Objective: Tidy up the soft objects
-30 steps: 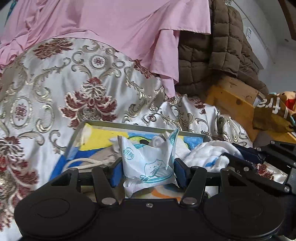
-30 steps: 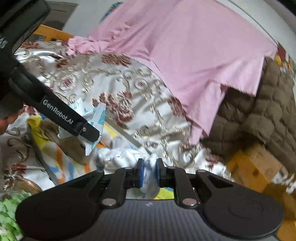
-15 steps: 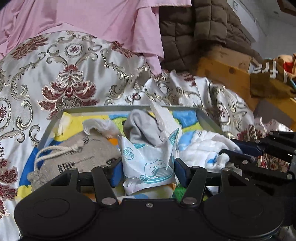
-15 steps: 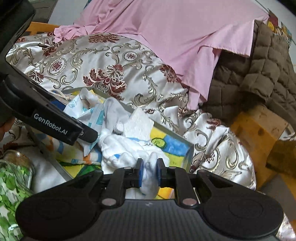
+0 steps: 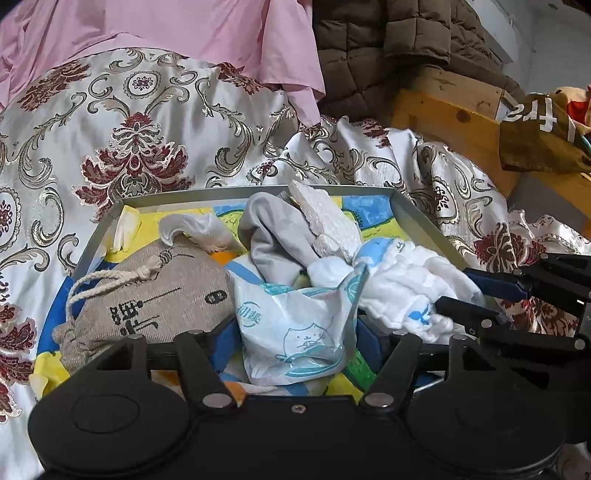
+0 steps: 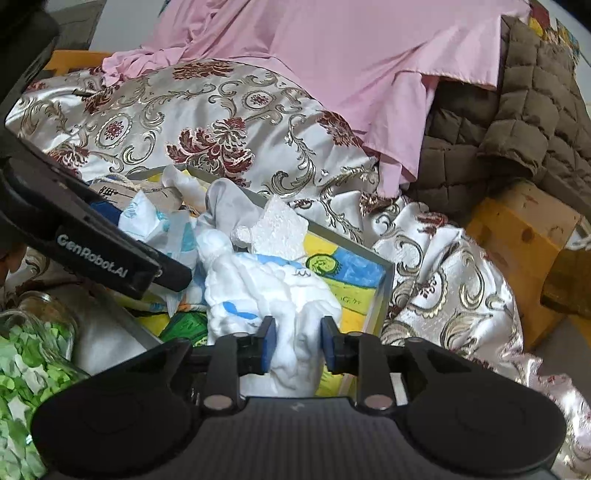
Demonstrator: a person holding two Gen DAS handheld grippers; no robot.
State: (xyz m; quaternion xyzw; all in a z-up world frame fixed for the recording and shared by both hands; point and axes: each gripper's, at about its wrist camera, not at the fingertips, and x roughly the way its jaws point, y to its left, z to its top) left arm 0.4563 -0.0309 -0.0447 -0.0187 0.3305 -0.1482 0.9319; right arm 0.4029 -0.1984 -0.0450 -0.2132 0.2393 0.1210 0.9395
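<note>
A grey-rimmed tray with a colourful lining lies on the patterned bedspread and holds soft items. My left gripper is shut on a white plastic packet with a blue cat print, low over the tray's near side. Beside it lie a beige drawstring pouch, a grey cloth and a white foam piece. My right gripper has its pads spread a little, with a white cloth with blue marks loose between them, resting in the tray.
The silver and maroon bedspread surrounds the tray, with a pink sheet and a brown quilted jacket behind. A wooden bed frame is at right. A glass jar of green bits stands at the right wrist view's lower left.
Both grippers have come down over the tray. The right gripper's pads have parted, and the white cloth now rests in the tray. The left gripper still holds the packet.
</note>
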